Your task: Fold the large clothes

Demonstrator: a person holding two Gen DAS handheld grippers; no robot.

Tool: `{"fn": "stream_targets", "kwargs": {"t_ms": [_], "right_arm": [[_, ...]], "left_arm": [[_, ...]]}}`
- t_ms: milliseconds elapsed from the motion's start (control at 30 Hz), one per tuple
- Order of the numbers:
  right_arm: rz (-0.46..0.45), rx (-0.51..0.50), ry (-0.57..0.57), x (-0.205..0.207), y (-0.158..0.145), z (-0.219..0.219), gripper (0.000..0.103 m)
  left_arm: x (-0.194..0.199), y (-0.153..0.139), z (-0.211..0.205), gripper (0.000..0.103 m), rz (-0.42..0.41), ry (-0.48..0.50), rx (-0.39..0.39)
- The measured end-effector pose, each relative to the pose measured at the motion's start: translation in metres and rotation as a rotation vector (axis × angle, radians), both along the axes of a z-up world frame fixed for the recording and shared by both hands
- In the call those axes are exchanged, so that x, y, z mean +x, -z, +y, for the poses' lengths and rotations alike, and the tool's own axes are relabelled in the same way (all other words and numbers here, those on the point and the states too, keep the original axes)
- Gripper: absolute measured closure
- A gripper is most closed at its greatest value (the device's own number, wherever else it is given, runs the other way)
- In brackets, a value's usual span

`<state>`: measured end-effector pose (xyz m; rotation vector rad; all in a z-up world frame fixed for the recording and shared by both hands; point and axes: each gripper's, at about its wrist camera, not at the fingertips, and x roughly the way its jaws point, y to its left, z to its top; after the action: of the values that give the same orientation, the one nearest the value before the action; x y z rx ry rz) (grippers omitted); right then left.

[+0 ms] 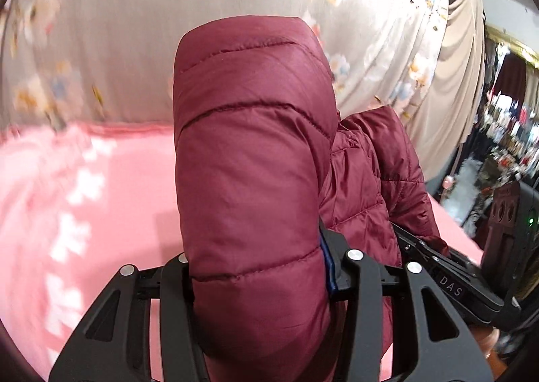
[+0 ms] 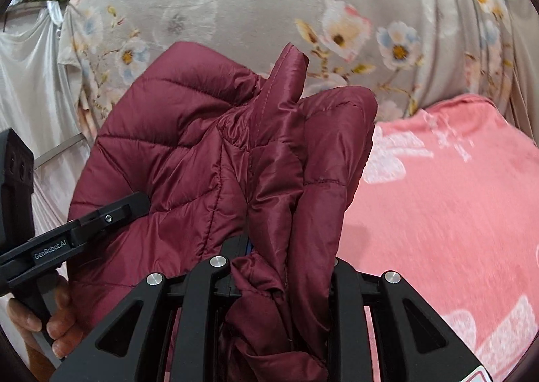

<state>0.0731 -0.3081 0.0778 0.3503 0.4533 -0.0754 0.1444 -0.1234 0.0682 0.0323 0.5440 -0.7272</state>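
Note:
A maroon quilted puffer jacket [image 1: 249, 153] is held up above a pink bed. My left gripper [image 1: 259, 267] is shut on a thick padded fold of the jacket, which bulges up between its fingers and hides the tips. My right gripper [image 2: 279, 267] is shut on a bunched edge of the same jacket [image 2: 188, 159], with a seam flap sticking up. The right gripper shows in the left wrist view [image 1: 448, 277] at the right, and the left gripper shows in the right wrist view [image 2: 84, 227] at the left, close beside the jacket.
A pink blanket with white flowers [image 1: 84, 200] covers the bed and also shows in the right wrist view [image 2: 448, 207]. A grey floral curtain [image 2: 269, 4] hangs behind. Cluttered shelves and hanging clothes [image 1: 505, 132] stand at the far right.

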Motion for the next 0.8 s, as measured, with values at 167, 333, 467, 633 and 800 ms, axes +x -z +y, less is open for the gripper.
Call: {"fn": "stream_targets", "kwargs": {"t_ms": [167, 333, 467, 633, 800], "right_arm": [[-0.023, 0.009, -0.034, 0.036, 0.005, 0.006, 0.082], [0.005, 0.027, -0.076, 0.075, 0.03, 0.008, 0.082], [0.07, 0.07, -0.094, 0.105, 0.066, 0.006, 0.082], [0.172, 0.104, -0.098, 0.133, 0.117, 0.006, 0.082], [0.231, 0.112, -0.096, 0.145, 0.152, 0.009, 0.082]], "left_arm": [[0.025, -0.007, 0.014, 0.059, -0.069, -0.033, 0.013], [0.072, 0.012, 0.029, 0.059, -0.011, -0.03, -0.022], [0.109, 0.044, 0.032, 0.058, 0.05, -0.027, -0.031], [0.151, 0.098, 0.033, 0.058, 0.173, -0.054, -0.013], [0.167, 0.142, 0.035, 0.058, 0.249, -0.072, 0.003]]}}
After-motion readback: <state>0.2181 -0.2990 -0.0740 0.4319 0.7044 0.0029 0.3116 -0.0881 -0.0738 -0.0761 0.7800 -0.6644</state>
